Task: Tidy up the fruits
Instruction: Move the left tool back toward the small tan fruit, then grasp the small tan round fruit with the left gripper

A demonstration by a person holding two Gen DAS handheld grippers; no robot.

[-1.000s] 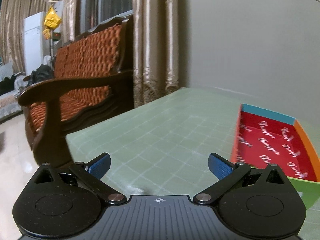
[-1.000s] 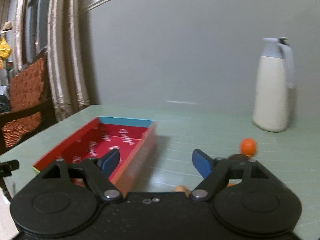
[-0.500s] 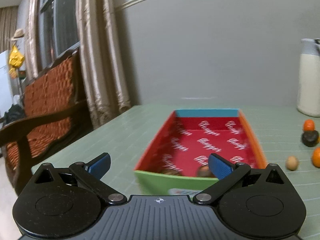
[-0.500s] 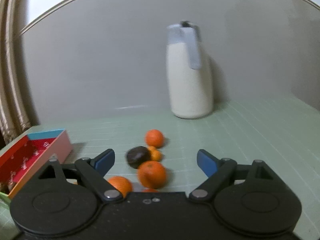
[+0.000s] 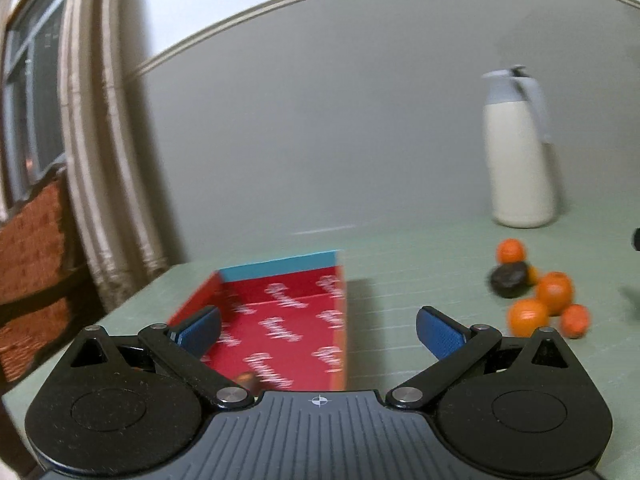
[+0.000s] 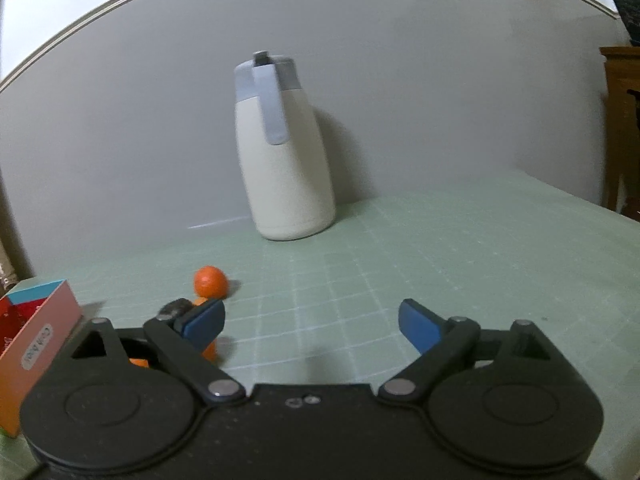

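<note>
A shallow box with a red printed inside lies on the green table, right ahead of my left gripper, which is open and empty above its near end. A dark fruit peeks out inside the box by the left finger. To the right lies a cluster of oranges and a dark round fruit. My right gripper is still opening, with bare table between its jaws. Behind its left finger sit an orange, the dark fruit and more orange pieces, partly hidden. The box's corner shows at the left.
A white jug with a grey lid stands at the back by the grey wall, also seen in the left wrist view as the jug. Curtains and a wooden chair stand off the table's left edge. A wooden cabinet is at the far right.
Both views have swung to the right: the box moved from the right of the left view to its middle, the fruit cluster came in. The right gripper's jaws have widened and now face the jug.
</note>
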